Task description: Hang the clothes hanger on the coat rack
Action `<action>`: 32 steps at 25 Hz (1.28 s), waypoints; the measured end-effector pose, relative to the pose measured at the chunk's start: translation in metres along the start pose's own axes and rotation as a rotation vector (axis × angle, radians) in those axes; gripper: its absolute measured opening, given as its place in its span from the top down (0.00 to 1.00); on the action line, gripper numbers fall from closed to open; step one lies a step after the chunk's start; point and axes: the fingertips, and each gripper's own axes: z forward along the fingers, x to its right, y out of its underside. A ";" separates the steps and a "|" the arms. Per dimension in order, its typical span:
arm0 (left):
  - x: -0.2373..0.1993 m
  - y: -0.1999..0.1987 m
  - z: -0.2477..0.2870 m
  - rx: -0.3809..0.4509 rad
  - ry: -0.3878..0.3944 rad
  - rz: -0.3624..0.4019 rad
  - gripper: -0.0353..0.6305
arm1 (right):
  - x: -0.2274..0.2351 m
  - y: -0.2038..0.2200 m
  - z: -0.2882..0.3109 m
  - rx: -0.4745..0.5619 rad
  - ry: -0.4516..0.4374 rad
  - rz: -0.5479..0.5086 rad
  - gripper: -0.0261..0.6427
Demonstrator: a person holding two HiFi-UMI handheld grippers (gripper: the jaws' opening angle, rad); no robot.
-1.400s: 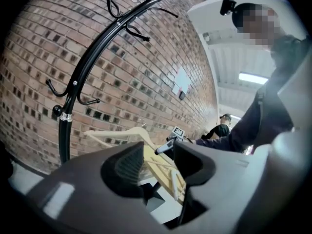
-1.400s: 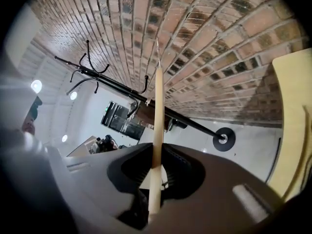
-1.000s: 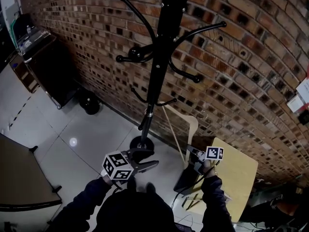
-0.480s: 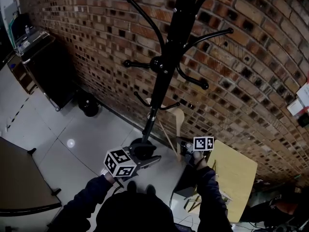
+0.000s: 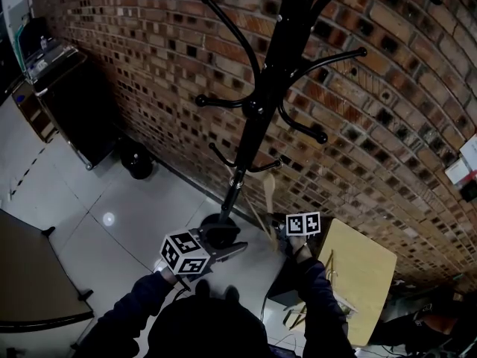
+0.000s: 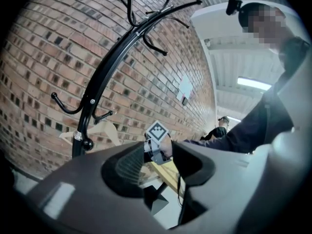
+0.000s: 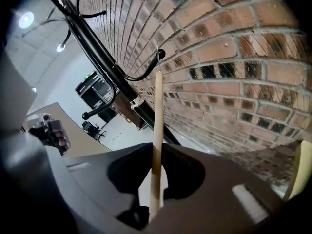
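Observation:
The black coat rack (image 5: 257, 118) stands against the brick wall, its curved hooks spreading from the pole. My right gripper (image 5: 285, 235) is shut on a pale wooden hanger (image 5: 268, 190), held upright just right of the pole's lower part, near a low hook (image 5: 262, 162). In the right gripper view the hanger (image 7: 157, 126) runs edge-on between the closed jaws (image 7: 155, 172), its metal hook (image 7: 158, 55) close to a rack arm (image 7: 141, 74). My left gripper (image 5: 231, 249) is open and holds nothing, level above the rack's base (image 5: 218, 233). From the left gripper (image 6: 156, 165) the hanger (image 6: 97, 129) shows beside the pole (image 6: 100, 77).
A light wooden tabletop (image 5: 365, 274) lies at the right, a dark table (image 5: 33, 282) at the lower left. A black bin (image 5: 138, 159) and a dark cabinet (image 5: 74, 103) stand along the wall. Another person (image 6: 220, 126) is far off in the left gripper view.
My right gripper has carried the hanger left toward the rack pole and rolled it, so it now looks edge-on. The left gripper has barely shifted.

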 end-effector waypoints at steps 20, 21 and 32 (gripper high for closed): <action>-0.011 0.014 0.004 -0.042 -0.037 -0.002 0.67 | 0.023 0.025 0.045 -0.023 0.303 -0.289 0.83; -0.013 0.013 0.004 -0.041 -0.040 0.000 0.67 | 0.020 0.021 0.042 -0.004 0.290 -0.287 0.79; -0.012 0.012 -0.008 -0.063 -0.070 0.085 0.67 | -0.057 0.002 -0.058 0.200 0.253 -0.405 0.85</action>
